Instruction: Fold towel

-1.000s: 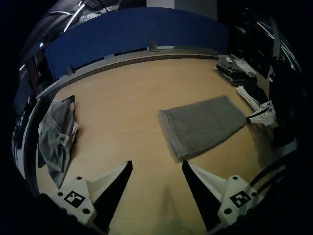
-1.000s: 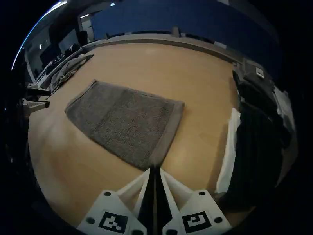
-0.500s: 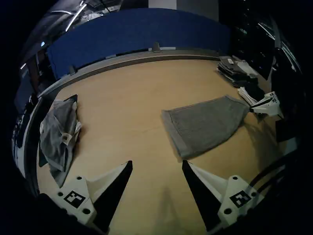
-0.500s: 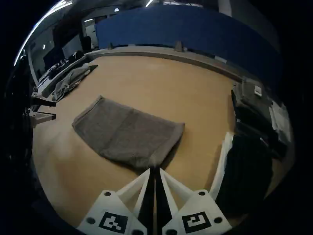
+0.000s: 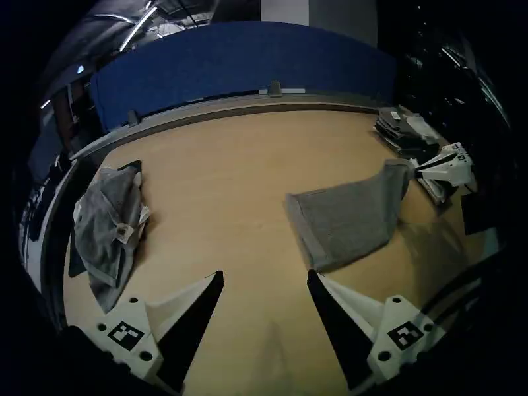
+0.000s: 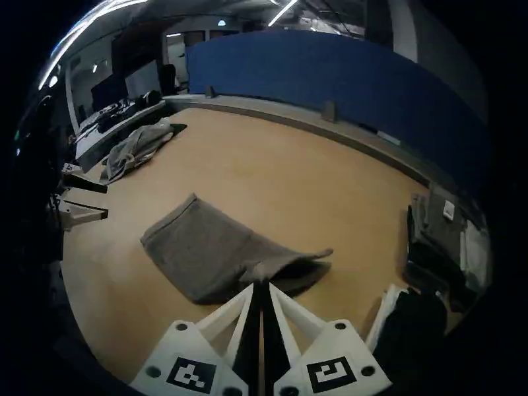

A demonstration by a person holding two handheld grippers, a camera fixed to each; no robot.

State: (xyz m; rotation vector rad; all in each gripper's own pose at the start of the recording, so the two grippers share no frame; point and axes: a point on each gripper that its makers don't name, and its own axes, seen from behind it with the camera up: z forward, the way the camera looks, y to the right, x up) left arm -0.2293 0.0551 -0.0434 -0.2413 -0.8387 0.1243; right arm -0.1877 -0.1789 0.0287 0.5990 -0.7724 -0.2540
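A grey towel [image 5: 346, 218] lies on the wooden table [image 5: 218, 191], its far right end lifted off the surface. My right gripper [image 6: 262, 285] is shut on that raised edge of the towel [image 6: 211, 254], pinching it between its white fingers. In the left gripper view the right gripper [image 5: 432, 170] shows at the right, holding the towel's corner up. My left gripper [image 5: 264, 280] hovers open over the bare table, short of the towel's near end, with nothing between its fingers. The left gripper [image 6: 82, 198] is seen far left in the right gripper view.
A crumpled grey cloth pile [image 5: 109, 221] lies at the table's left edge. Folded dark and white laundry [image 5: 406, 129] is stacked at the far right; the same stack [image 6: 445, 244] sits by my right gripper. A blue partition [image 5: 244, 63] runs along the table's back.
The right gripper has risen with the towel's edge, lifting that end off the table and drawing it toward the towel's other end. The left gripper has stayed open and nearly still.
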